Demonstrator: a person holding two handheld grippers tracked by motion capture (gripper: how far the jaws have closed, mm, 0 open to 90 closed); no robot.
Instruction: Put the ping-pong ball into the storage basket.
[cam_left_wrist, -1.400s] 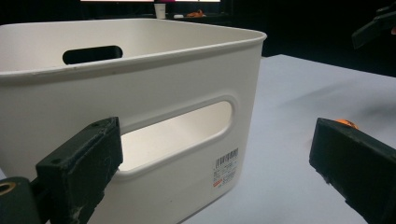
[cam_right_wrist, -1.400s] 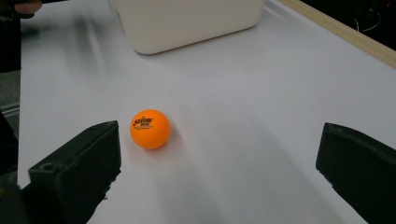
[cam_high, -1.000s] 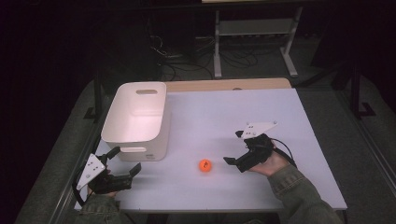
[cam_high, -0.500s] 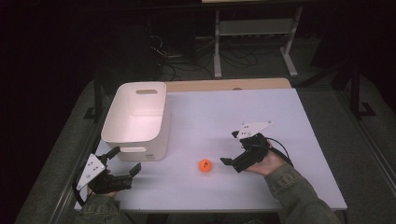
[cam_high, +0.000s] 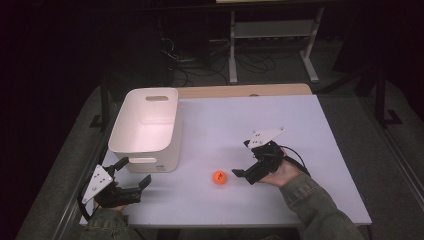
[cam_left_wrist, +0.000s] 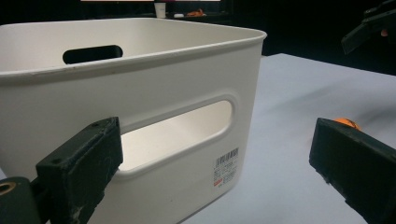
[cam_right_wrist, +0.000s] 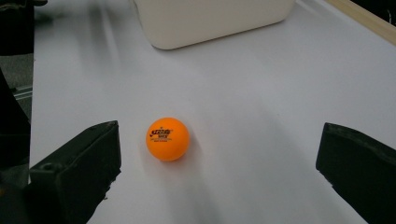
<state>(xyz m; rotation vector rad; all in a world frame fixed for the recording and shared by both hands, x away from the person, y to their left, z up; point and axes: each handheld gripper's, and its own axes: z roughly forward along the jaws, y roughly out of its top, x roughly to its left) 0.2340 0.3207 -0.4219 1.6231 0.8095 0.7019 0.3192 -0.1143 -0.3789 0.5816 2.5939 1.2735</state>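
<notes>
Orange table-tennis ball (cam_high: 219, 177) at rest on the white table (cam_high: 300, 130), toward the near edge, printed logo turned to the right gripper view's camera (cam_right_wrist: 167, 139). Right gripper (cam_high: 245, 170) low over the table at 3 o'clock of the ball, jaws spread wide and empty, pointed toward 9 o'clock; in its own view, ball ahead of the jaws and nearer the left-hand one, not touched by either. Grey three-cornered plate on top, cable trailing back over the hand (cam_high: 281, 172).

White plastic storage bin (cam_high: 145, 131) at 10 to 11 o'clock of the ball, well apart from it, upright, slotted handle in each short wall, barcode label low on the near wall (cam_left_wrist: 225, 168).

Left gripper (cam_high: 134, 174) at the near left corner of the table, at 9 o'clock of the ball and just at 6 o'clock of the bin, jaws wide apart and holding nothing; in its own view, near wall of the bin close ahead, ball (cam_left_wrist: 346, 122) partly hidden behind the right-hand jaw.
</notes>
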